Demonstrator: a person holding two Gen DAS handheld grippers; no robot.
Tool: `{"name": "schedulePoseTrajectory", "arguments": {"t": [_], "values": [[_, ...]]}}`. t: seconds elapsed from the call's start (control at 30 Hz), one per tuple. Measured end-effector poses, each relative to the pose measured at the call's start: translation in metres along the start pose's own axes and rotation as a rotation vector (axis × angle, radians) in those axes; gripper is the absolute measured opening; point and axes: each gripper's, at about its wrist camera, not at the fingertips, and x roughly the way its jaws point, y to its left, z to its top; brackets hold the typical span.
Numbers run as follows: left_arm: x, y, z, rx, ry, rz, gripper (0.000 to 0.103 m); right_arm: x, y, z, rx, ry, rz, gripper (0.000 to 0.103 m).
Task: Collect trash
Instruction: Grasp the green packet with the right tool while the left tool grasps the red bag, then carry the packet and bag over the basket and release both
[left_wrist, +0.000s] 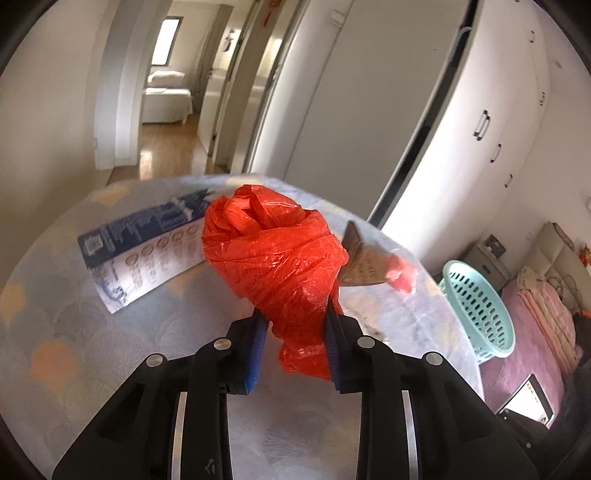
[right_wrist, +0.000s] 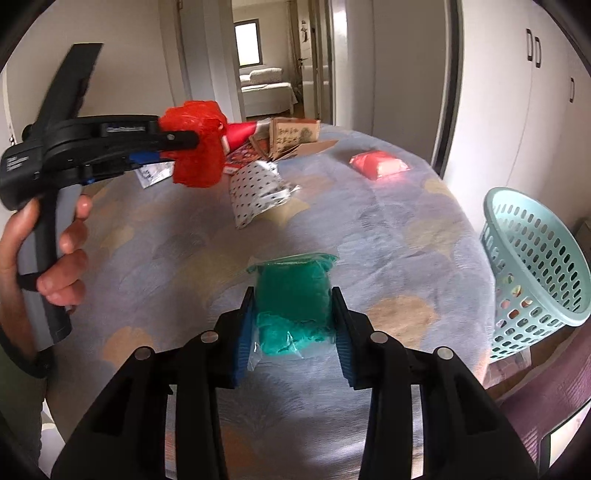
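Left gripper (left_wrist: 295, 325) is clamped on a crumpled red plastic bag (left_wrist: 273, 251), lifted above the patterned blue-grey table cover (left_wrist: 110, 354). Right gripper (right_wrist: 293, 314) has its jaws on both sides of a green mesh bundle in clear wrap (right_wrist: 293, 295) lying on the cover; I cannot tell if they squeeze it. A perforated mint plastic basket (right_wrist: 535, 266) stands beside the table. Printing on the blue-and-white leaflet (left_wrist: 147, 243) is too blurred to read.
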Motion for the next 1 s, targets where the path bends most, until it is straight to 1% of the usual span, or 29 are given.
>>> {"name": "schedulePoseTrajectory", "arguments": {"t": [0.27,0.4,0.57,0.87,1.0], "values": [[-0.015,-0.044,0.013,0.082,-0.048,-0.057,0.027,-0.018,-0.031,0.007,0.061,-0.051,-0.045,0.036],[-0.018,-0.075,0.019,0.134,-0.070,-0.100,0.027,-0.030,-0.053,0.013,0.103,-0.086,-0.073,0.036],[-0.014,-0.116,0.025,0.198,-0.080,-0.148,0.027,-0.046,-0.088,0.021,0.162,-0.133,-0.122,0.036],[0.013,-0.201,0.028,0.332,-0.067,-0.244,0.027,-0.075,-0.156,0.033,0.280,-0.217,-0.222,0.036],[0.039,-0.237,0.027,0.372,-0.027,-0.290,0.027,-0.082,-0.194,0.037,0.367,-0.236,-0.278,0.036]]}}
